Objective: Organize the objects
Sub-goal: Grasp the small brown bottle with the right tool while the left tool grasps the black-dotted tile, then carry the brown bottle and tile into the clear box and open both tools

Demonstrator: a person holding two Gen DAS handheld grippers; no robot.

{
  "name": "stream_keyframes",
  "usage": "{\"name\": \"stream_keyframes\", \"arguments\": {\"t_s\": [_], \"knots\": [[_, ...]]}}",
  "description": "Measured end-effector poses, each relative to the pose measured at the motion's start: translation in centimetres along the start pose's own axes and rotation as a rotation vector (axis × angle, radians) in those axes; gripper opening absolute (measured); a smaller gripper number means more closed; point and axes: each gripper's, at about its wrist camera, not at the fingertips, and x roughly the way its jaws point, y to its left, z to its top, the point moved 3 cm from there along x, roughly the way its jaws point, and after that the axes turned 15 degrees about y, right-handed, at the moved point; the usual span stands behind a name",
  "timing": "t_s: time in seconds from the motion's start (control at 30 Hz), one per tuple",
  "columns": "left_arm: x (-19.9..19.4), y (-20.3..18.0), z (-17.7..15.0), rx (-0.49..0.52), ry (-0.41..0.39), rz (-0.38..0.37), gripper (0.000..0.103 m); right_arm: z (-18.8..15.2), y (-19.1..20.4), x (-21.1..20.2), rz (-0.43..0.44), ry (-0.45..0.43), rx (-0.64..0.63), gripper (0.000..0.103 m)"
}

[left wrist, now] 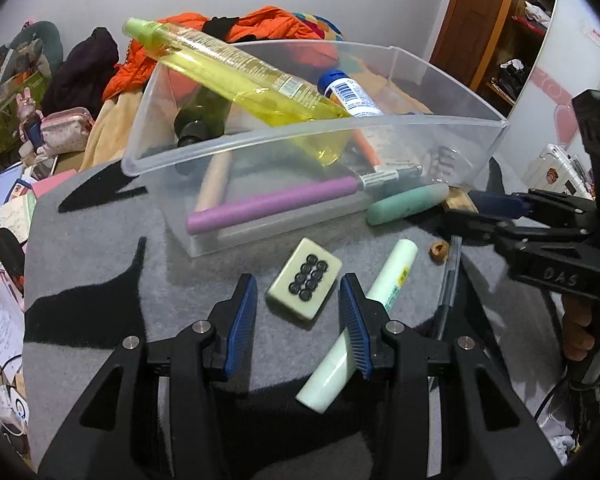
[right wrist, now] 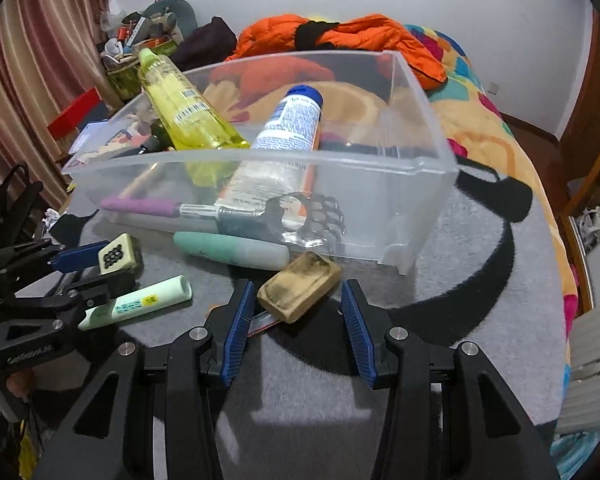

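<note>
My left gripper (left wrist: 299,283) hovers open over a cream mahjong tile (left wrist: 304,276) on the grey mat, its blue pads either side of the tile and apart from it. A pale green tube (left wrist: 384,284) lies under the right finger. My right gripper (right wrist: 297,286) is open around a brown soap-like block (right wrist: 300,286), with gaps at both pads. The clear plastic bin (right wrist: 260,156) behind holds a yellow bottle (right wrist: 184,108), a blue-capped tube (right wrist: 296,120) and a purple-handled tool (right wrist: 140,204). A mint green oval piece (right wrist: 232,250) lies against the bin's front.
A black pen (left wrist: 448,280) and a small brown nut (left wrist: 439,249) lie on the mat to the right. The right gripper (left wrist: 466,208) and a hand enter from the right edge. An orange jacket (right wrist: 340,36) lies on the bed behind; clutter fills the left.
</note>
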Motion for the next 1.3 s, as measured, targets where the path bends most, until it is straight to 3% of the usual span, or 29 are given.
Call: {"name": "stream_keyframes", "arguments": {"t_s": [0.07, 0.2, 0.37, 0.67, 1.3], "knots": [[0.1, -0.2, 0.1, 0.002, -0.009, 0.004, 0.041, -0.1, 0.1, 0.0, -0.011, -0.018, 0.002, 0.042], [-0.1, -0.4, -0.2, 0.012, -0.022, -0.028, 0.024, -0.4, -0.4, -0.1, 0.015, -0.038, 0.015, 0.035], [-0.5, 0.0, -1.0, -0.01, -0.04, -0.043, 0.024, -1.0, -0.8, -0.9, 0.021, -0.054, 0.022, 0.026], [-2.9, 0.6, -1.9, -0.054, -0.1, -0.042, 0.024, -2.8, -2.3, -2.6, 0.039, -0.083, 0.057, 0.025], [-10.5, 0.0, -0.4, -0.046, -0.308, -0.015, 0.024, -1.2, -1.4, -11.4, 0.064, -0.31, 0.027, 0.025]]}}
